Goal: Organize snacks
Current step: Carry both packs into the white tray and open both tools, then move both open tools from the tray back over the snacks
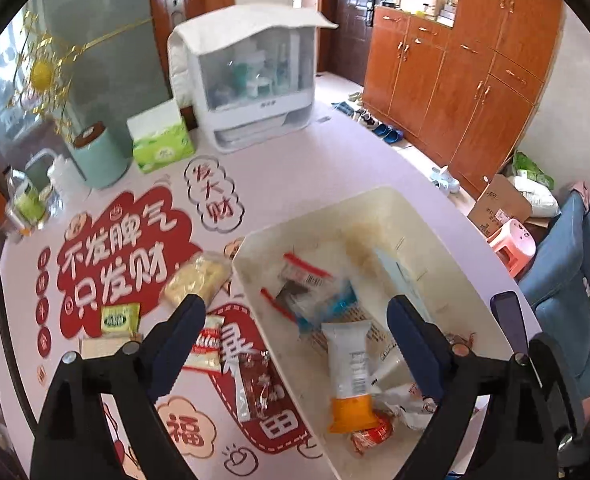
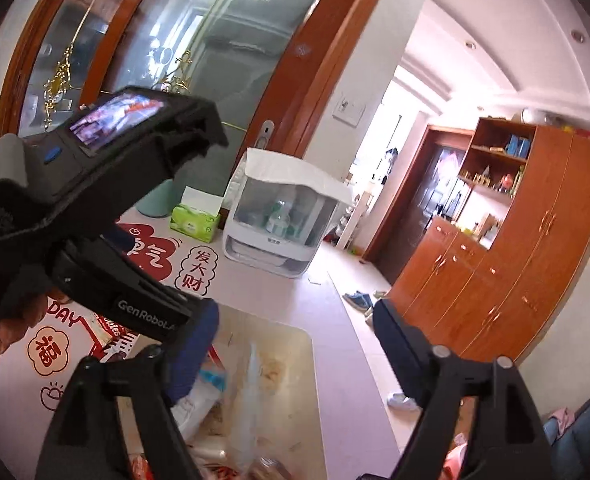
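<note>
A cream plastic bin [image 1: 447,236] stands on the table and holds several snack packets, among them a white and orange tube [image 1: 351,376]. My left gripper [image 1: 295,316] is open and empty, above the bin's near left rim. On the table left of the bin lie a dark red packet [image 1: 257,380], a red and white packet [image 1: 207,344], a green packet [image 1: 119,319] and a yellow bag [image 1: 197,278]. My right gripper [image 2: 295,344] is open and empty above the bin [image 2: 295,344]. The left gripper's body [image 2: 107,184] fills the left of the right wrist view.
At the table's far side stand a white covered dish rack [image 1: 251,80], a green tissue box [image 1: 161,140] and a mint green canister [image 1: 97,156]. A wooden cabinet [image 1: 467,68], a pink stool [image 1: 513,244] and a blue sofa [image 1: 575,264] are to the right.
</note>
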`<control>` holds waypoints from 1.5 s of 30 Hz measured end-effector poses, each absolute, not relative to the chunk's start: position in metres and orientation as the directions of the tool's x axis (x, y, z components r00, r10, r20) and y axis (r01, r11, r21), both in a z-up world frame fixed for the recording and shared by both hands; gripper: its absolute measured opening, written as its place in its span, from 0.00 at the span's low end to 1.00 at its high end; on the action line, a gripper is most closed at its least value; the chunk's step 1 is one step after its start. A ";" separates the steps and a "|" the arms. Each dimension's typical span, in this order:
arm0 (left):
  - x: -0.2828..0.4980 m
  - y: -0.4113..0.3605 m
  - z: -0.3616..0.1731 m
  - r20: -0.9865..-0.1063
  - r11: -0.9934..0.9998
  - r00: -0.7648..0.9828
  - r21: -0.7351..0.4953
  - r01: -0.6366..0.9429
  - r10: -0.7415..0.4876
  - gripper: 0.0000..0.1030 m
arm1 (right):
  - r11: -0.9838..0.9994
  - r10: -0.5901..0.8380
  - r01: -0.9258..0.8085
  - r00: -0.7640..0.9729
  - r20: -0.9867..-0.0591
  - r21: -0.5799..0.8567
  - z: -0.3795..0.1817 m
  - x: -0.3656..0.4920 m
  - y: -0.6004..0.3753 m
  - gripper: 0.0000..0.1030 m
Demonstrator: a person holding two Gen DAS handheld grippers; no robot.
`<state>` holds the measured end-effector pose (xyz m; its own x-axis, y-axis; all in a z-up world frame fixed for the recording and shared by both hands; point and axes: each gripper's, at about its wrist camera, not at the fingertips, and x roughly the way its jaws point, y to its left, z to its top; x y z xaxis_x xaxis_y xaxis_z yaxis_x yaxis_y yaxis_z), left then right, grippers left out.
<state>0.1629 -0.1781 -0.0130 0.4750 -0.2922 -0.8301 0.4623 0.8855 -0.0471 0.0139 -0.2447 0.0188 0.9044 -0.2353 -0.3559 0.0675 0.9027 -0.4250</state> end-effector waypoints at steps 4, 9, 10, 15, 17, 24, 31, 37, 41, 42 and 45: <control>0.161 -0.161 -0.013 -0.832 0.900 0.470 -0.077 0.429 -0.296 0.89 | 0.908 -0.238 0.065 0.893 -0.381 -0.415 0.017 0.016 -0.243 0.78; 0.154 -0.140 -0.009 -0.828 0.912 0.477 -0.094 0.400 -0.294 0.89 | 0.916 -0.258 0.079 0.867 -0.426 -0.394 0.016 0.023 -0.243 0.78; 0.152 -0.136 -0.008 -0.828 0.913 0.478 -0.096 0.395 -0.294 0.89 | 0.920 -0.259 0.081 0.861 -0.438 -0.384 0.015 0.025 -0.243 0.78; 0.144 -0.111 -0.005 -0.831 0.923 0.481 -0.093 0.373 -0.279 0.89 | 0.929 -0.269 0.092 0.834 -0.482 -0.360 0.009 0.029 -0.239 0.78; 0.142 -0.099 -0.004 -0.831 0.927 0.486 -0.089 0.365 -0.271 0.89 | 0.934 -0.264 0.087 0.823 -0.503 -0.348 0.005 0.031 -0.234 0.78; 0.135 -0.042 0.007 -0.826 0.947 0.510 -0.085 0.310 -0.241 0.89 | 0.950 -0.238 0.072 0.797 -0.556 -0.304 0.002 0.040 -0.213 0.78; 0.142 0.034 0.034 -0.800 0.969 0.570 -0.052 0.242 -0.185 0.89 | 0.971 -0.179 0.044 0.786 -0.591 -0.236 0.018 0.060 -0.186 0.78; 0.163 0.090 0.058 -0.775 0.981 0.617 -0.019 0.191 -0.135 0.89 | 0.986 -0.121 0.021 0.773 -0.623 -0.165 0.040 0.094 -0.160 0.78; 0.187 0.116 0.078 -0.758 0.981 0.643 0.023 0.193 -0.109 0.90 | 0.997 -0.060 0.013 0.744 -0.666 -0.075 0.057 0.125 -0.149 0.78; 0.194 0.120 0.084 -0.749 0.979 0.654 0.040 0.202 -0.104 0.90 | 0.999 -0.046 0.021 0.736 -0.675 -0.045 0.063 0.136 -0.147 0.78; 0.213 0.126 0.093 -0.727 0.965 0.679 0.093 0.244 -0.101 0.96 | 0.998 -0.015 0.050 0.709 -0.705 0.028 0.071 0.163 -0.140 0.78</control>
<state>0.2129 0.1265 0.0932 0.6789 -0.1013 -0.7272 0.2440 0.9653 0.0933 0.1634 -0.1404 0.0709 0.7095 -0.0154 -0.7046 0.0499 0.9984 0.0284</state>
